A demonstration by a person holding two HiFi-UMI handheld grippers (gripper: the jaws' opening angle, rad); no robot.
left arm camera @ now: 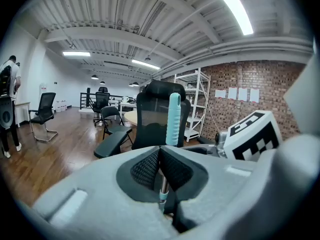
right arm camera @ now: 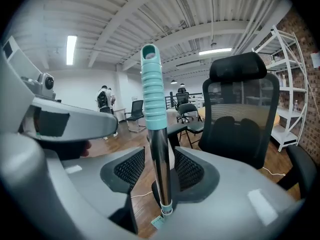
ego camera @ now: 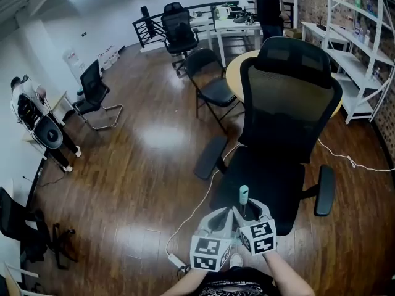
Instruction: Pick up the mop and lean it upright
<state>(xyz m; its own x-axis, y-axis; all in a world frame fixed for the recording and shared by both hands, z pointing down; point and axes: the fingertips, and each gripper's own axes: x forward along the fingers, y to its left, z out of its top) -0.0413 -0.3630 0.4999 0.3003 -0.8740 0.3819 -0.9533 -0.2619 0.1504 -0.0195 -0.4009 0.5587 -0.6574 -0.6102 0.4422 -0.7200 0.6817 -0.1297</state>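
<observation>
1. The mop (right arm camera: 152, 104) shows only its upper part. Its top end is a pale teal ribbed grip (right arm camera: 151, 86) with a round opening in the cap.
2. Below the grip runs a thin, shiny chrome pole (right arm camera: 160, 164). A small teal collar (right arm camera: 166, 209) rings it lower down, and the mop's head is out of sight in every view.
3. The handle stands nearly upright, close in front of the person. In the head view its teal tip rises between the two grippers, over the front edge of the seat of a black office chair (ego camera: 290, 103).
4. The left gripper (left arm camera: 160, 164) is clenched on the pole. Its two black textured pads (left arm camera: 146, 168) meet in a narrow V, the chrome pole is pinched in the cleft, and the teal grip sticks up above them.
5. The right gripper (right arm camera: 161, 171) is released. Its pads (right arm camera: 131, 168) stand apart on either side of the pole, which passes between them with a sliver of gap on each side.
6. The chair stands on a dark wooden floor (ego camera: 142, 165), and a white cable (ego camera: 203, 199) trails across the boards just beside it.
</observation>
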